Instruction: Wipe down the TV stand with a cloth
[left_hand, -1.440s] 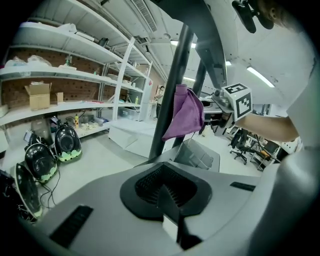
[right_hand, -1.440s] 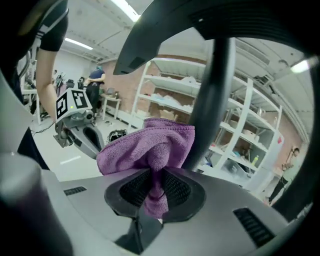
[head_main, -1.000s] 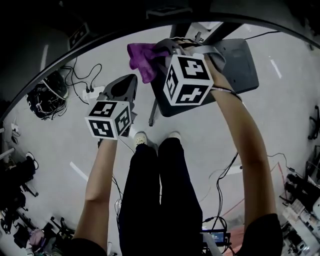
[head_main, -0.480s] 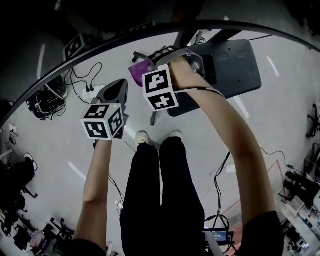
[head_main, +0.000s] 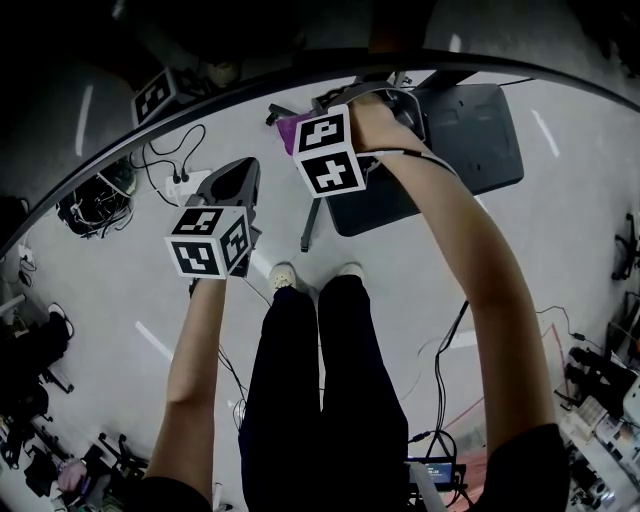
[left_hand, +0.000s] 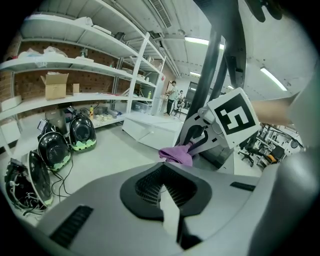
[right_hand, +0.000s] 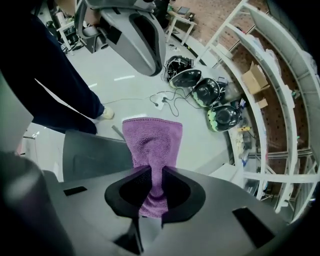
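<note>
Between the jaws of the right gripper (right_hand: 155, 177) sits a purple cloth (right_hand: 152, 140), pinched tight at its lower end, so that most of the fabric fans out ahead of the tips. Its free end reaches past the corner of the TV stand's dark base plate (right_hand: 92, 157) towards the pale floor. Whether the cloth actually presses on the plate cannot be told from any view. Off to the left and lower, the left gripper (left_hand: 165, 187) has its jaws drawn together on nothing. It hovers over the floor, apart from the stand, with the cloth well ahead of it. As for the task, the cloth is in hand and carried to the left edge of the base, beside the stand's upright post, so the wiping looks to be at or near a stroke there. The plate shows no streak, dust line or damp patch that would mark wiped from unwiped, so how much of the base and post remains is not readable.
</note>
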